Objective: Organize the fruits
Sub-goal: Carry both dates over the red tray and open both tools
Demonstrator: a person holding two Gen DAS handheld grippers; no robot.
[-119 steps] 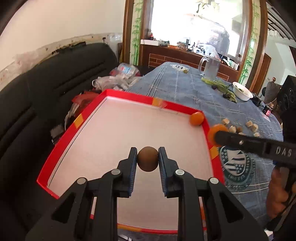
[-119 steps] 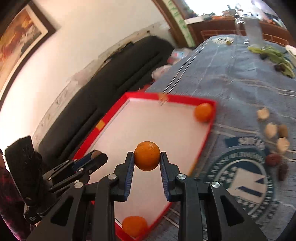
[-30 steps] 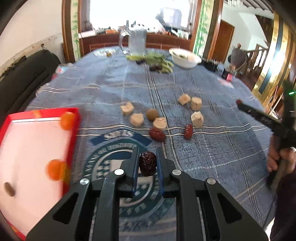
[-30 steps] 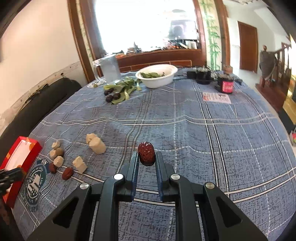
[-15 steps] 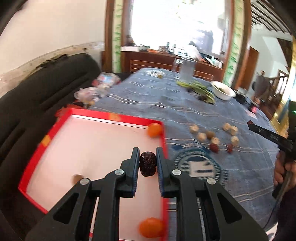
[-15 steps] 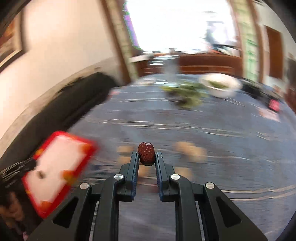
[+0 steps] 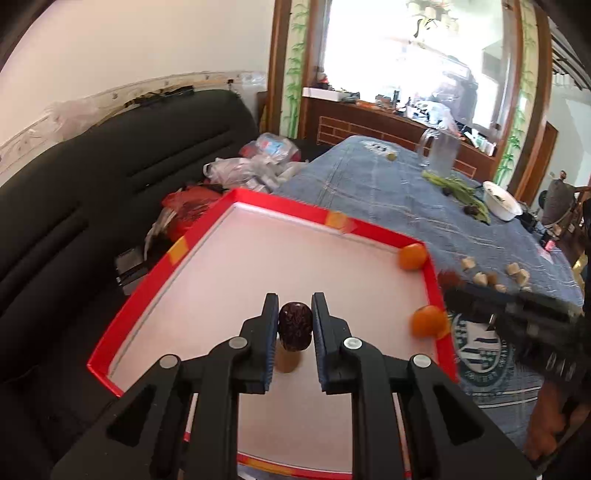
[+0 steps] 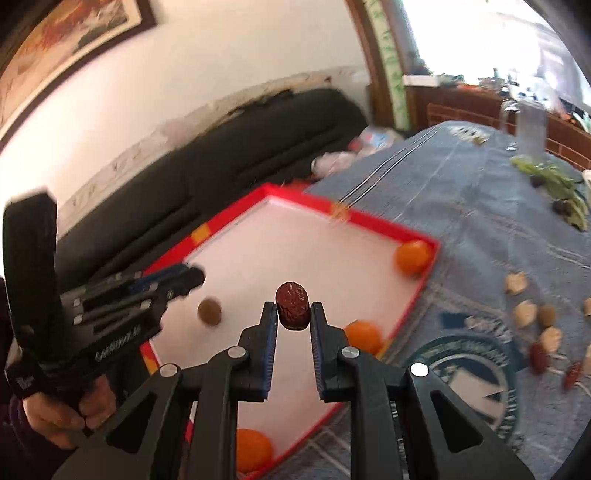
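Dates held over the tray

Both grippers were clamped on fruit above the red-rimmed tray. The left gripper pinched a dark date over the white floor. The right gripper gripped another date near the tray's right side. Three oranges and a small brown fruit lay inside.

Ahead of me a white wall with a worn, peeling strip runs behind a black sofa piled with plastic bags. A framed painting hangs upper left. Bright daylight blows out the wood-framed window over a brown sideboard; blue checked cloth covers the worktop.
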